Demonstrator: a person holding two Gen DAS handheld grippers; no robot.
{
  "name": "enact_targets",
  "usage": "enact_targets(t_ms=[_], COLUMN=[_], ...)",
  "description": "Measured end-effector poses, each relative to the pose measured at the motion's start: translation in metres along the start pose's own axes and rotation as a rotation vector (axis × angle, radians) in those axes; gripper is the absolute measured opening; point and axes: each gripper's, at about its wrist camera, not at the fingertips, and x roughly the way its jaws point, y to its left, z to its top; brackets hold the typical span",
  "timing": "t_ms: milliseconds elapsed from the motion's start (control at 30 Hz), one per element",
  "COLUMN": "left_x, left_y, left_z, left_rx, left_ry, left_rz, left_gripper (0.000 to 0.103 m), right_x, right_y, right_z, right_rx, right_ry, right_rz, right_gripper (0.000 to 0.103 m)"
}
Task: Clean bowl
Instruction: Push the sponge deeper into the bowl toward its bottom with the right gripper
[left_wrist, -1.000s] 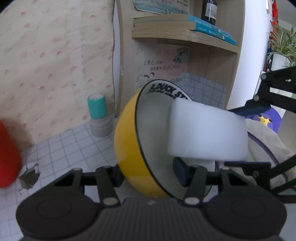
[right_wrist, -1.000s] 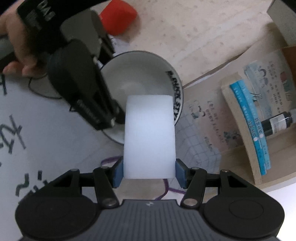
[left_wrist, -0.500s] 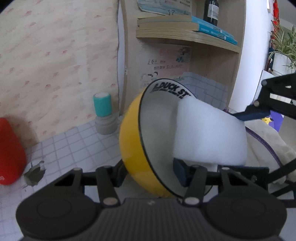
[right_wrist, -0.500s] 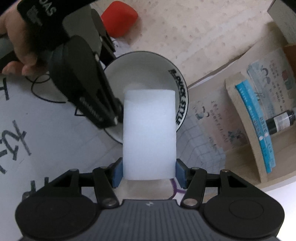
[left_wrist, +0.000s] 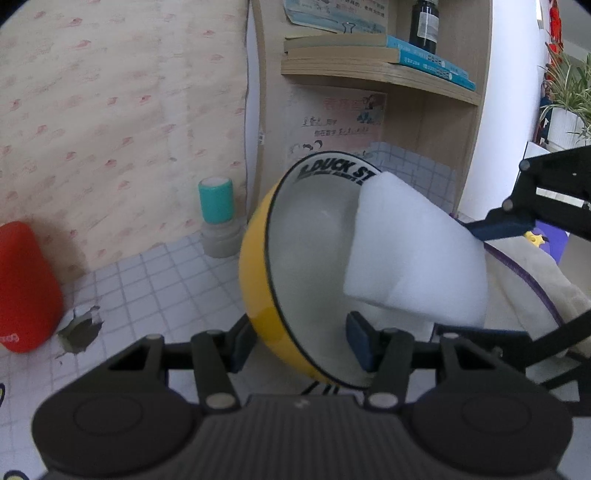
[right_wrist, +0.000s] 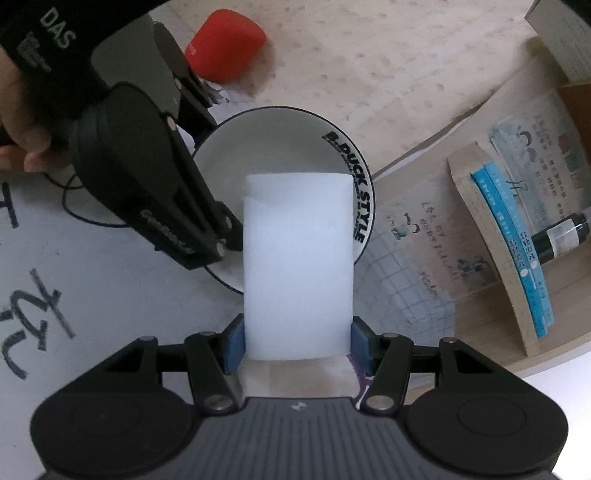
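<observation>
Left wrist view: we are gripping the bowl with the left gripper, fingers pinching its lower rim, one outside the yellow wall, one inside the white. The bowl is tilting on its side, lifted off the tiled desk, mouth facing right. The sponge is pushing into the bowl's mouth, its far corner touching the rim by the black lettering. The right gripper is reaching in from the right edge, mostly cut off. A teal-capped jar and a red object are sitting well apart on the left.

Right wrist view: we are clamping the sponge with the right gripper, blue fingers pressing both its sides. The sponge tip is sitting inside the bowl, covering its lower half. The left gripper is holding the rim at left.

Progress: we are judging the wiping as underway; how much is left we cannot tell. The interior is looking white with no obvious dirt, but the part behind the sponge is hidden, and the bowl's outside is barely showing. Shelf contents are blurry.
</observation>
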Motion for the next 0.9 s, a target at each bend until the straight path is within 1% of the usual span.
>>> enact_targets(t_ms=[100,167,367,400,500,667,767,900], left_x=[0.0,-0.001,-0.002,-0.002,-0.003,-0.003,-0.003,-0.004], left_y=[0.001,0.002,0.002,0.002,0.0,0.0,0.003,0.003], left_z=[0.0,0.0,0.0,0.0,0.0,-0.002,-0.001,-0.002], left_rx=[-0.005,-0.005,-0.004,-0.001,0.008,0.002,-0.012,-0.01], left_ry=[0.0,0.001,0.001,0.001,-0.001,-0.003,-0.001,-0.003], left_rz=[-0.001,-0.001,0.0,0.003,0.011,0.01,0.008,0.008], left_gripper=[0.052,0.052,0.052,0.052,0.052,0.051,0.051,0.051], right_x=[0.003,-0.009,-0.017,-0.019,-0.024,-0.017,-0.012,-0.01], right_y=[0.0,0.003,0.001,0.001,0.002,0.001,0.003,0.007], right_z=[-0.001,-0.012,-0.011,-0.01,-0.006,0.006,0.003,0.0], right_rx=[0.011,0.022,0.074,0.079,0.063,0.015,0.011,0.015], right_ry=[-0.005,-0.012,-0.04,-0.043,-0.032,0.016,0.044,0.053], right_rz=[0.003,0.008,0.032,0.027,-0.023,-0.059,-0.012,0.024], right_gripper=[0.057,0.057,0.056,0.056,0.056,0.056,0.057,0.06])
